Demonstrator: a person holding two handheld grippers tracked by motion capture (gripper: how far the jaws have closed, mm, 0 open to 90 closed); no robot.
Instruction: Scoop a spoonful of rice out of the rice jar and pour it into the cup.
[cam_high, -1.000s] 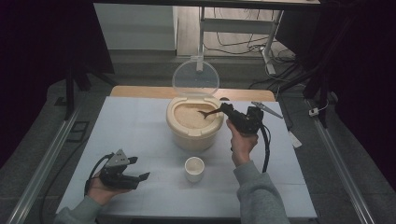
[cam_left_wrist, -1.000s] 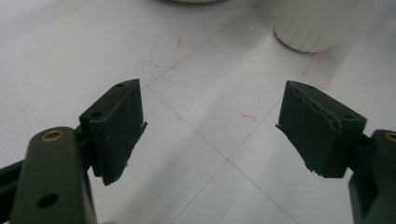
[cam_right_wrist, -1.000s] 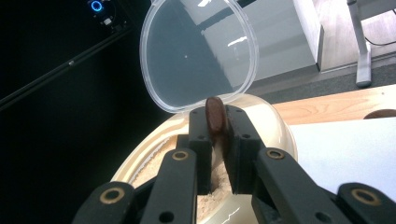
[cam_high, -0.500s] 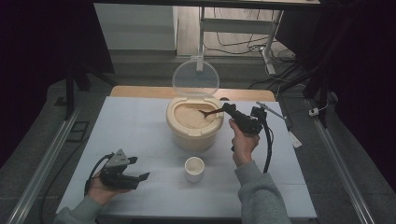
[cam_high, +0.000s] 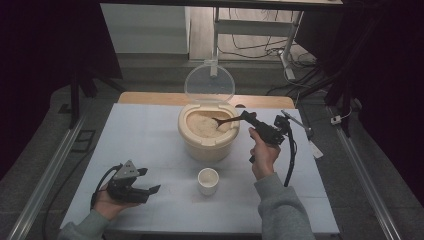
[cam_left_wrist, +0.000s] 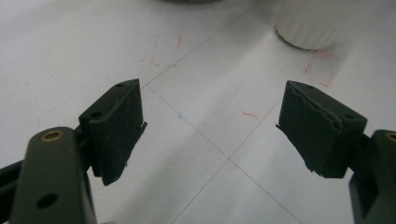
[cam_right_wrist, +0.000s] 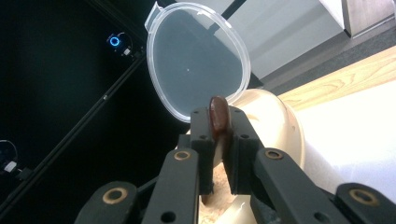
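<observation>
The spoon (cam_high: 227, 120) is the thing being worked: its bowl lies in the pale grain inside the tub (cam_high: 207, 145), and its dark handle runs out over the tub's rim toward the right edge of the table (cam_high: 150, 130). The right claw (cam_high: 250, 118) is clamped on that handle; in the right gripper view the brown end of the spoon (cam_right_wrist: 218, 114) stands pinched between the two black jaws, which are drawn close together around it. The tub stands near the middle of the table, toward its far edge, with its clear lid (cam_high: 209, 82) hinged up and standing open behind it.

The step in hand looks like scooping: the spoon is in the grain and not yet lifted clear. Whether it carries a load cannot be told from these views.

A small white cup (cam_high: 208, 180) stands on the table just in front of the tub, toward the near edge, apart from it. It is the likely place for the grain to go. If so, the next move calls for raising the spoon level out of the tub, carrying it over the near rim, and tipping it above the cup without spilling.

The left claw (cam_high: 145, 181) rests in the person's hand near the near-left corner of the table, well apart from tub and cup. Its jaws stand wide with nothing between them, bare table showing through the gap, and the base of the cup (cam_left_wrist: 308, 28) sits beyond.
</observation>
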